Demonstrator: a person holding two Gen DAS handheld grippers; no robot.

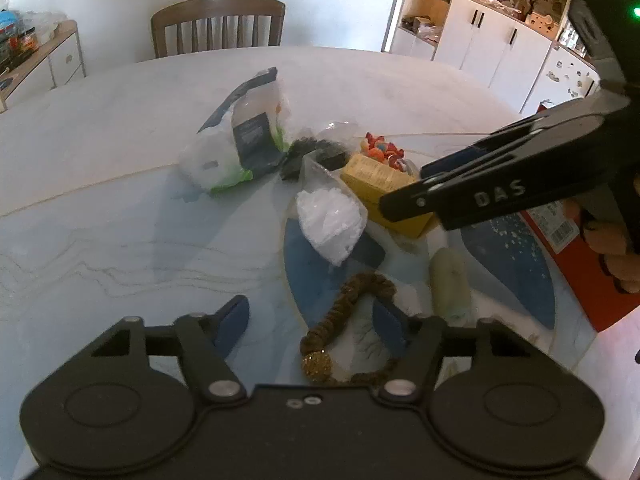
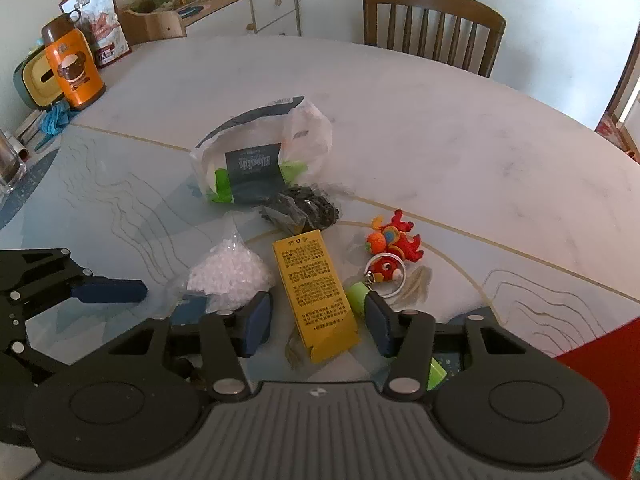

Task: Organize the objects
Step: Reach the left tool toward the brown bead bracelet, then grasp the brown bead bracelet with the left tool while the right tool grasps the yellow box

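A yellow box (image 2: 316, 292) lies on the table between the two spread fingers of my right gripper (image 2: 318, 320), which is open; the pads do not touch it. In the left wrist view the same box (image 1: 384, 184) sits under the right gripper (image 1: 404, 188). My left gripper (image 1: 311, 324) is open above a brown scrunchie with a gold bead (image 1: 348, 320). A clear bag of white crystals (image 1: 330, 216) (image 2: 228, 272) lies beside the box. A white plastic bag with a dark label (image 2: 260, 152), a black bundle (image 2: 304, 208) and a red-orange knitted keychain toy (image 2: 394, 244) lie behind.
An orange flask (image 2: 72, 68) and a tissue box (image 2: 32, 80) stand at the table's far left. A wooden chair (image 2: 432, 28) is behind the table (image 2: 440, 128). A pale cylinder (image 1: 450, 276) and a green piece (image 2: 356, 296) lie near the box. A red package (image 1: 560, 240) is at the right.
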